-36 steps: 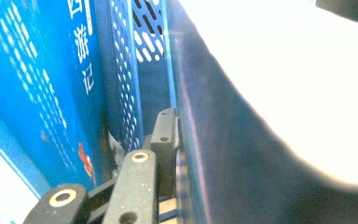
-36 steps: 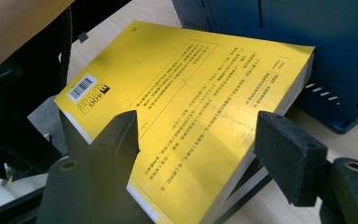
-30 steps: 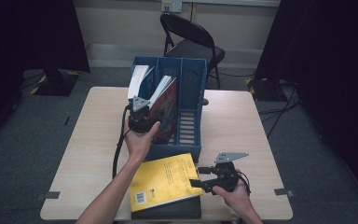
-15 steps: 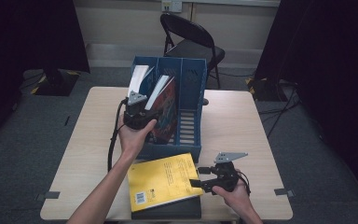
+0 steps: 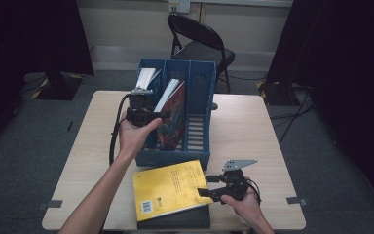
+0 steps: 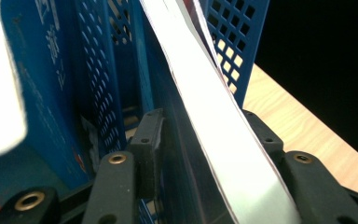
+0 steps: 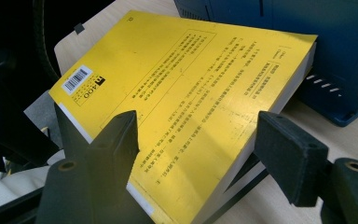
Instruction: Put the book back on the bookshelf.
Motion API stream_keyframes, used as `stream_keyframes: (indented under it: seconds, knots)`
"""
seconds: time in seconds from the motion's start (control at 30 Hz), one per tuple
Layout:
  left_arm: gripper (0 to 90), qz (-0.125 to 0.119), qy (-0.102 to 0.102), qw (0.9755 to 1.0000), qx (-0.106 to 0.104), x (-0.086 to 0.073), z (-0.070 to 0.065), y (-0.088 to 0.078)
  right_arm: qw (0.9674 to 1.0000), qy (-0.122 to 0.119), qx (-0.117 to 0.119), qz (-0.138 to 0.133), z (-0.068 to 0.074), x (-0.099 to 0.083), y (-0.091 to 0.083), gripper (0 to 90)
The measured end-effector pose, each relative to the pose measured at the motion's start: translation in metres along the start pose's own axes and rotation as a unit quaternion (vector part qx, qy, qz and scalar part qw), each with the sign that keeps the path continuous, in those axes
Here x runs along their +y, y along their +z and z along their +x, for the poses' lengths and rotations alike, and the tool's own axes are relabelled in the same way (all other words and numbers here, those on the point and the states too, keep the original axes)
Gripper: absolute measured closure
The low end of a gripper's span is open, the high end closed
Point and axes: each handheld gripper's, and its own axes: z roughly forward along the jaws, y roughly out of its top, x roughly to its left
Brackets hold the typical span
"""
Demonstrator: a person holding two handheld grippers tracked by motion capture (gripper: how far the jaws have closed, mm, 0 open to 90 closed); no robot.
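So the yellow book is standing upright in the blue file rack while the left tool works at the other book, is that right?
Not quite. The yellow book lies flat on a dark book on the table, in front of the blue file rack, as the high view shows. The left tool is indeed at the other book in the rack.

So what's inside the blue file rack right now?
The blue file rack has a white-paged book in its left slot and a red-covered book leaning in the middle slot. The right slot looks empty. The slot floors are hidden by the dividers.
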Motion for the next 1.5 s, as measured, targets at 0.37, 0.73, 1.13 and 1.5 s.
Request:
stream_keyframes:
  seconds: [0.37, 0.73, 1.13, 1.5]
  knots:
    - [54.8, 0.043, 0.003, 0.9990, 0.014, 0.029, 0.001, -0.004, 1.0000, 0.001, 0.000, -0.002, 0.000, 0.000, 0.000, 29.6]
    - [55.9, 0.139, -0.004, 0.9897, 0.034, 0.049, -0.006, 0.020, 1.0000, 0.003, 0.001, -0.003, -0.001, 0.000, 0.000, 29.4]
    - [56.4, 0.246, -0.020, 0.9660, 0.078, 0.067, -0.006, 0.040, 1.0000, 0.006, 0.001, -0.003, -0.003, -0.001, -0.001, 29.4]
    - [69.2, 0.295, -0.033, 0.9507, 0.088, 0.073, -0.003, 0.047, 1.0000, 0.006, 0.000, -0.002, -0.003, -0.001, -0.003, 29.4]
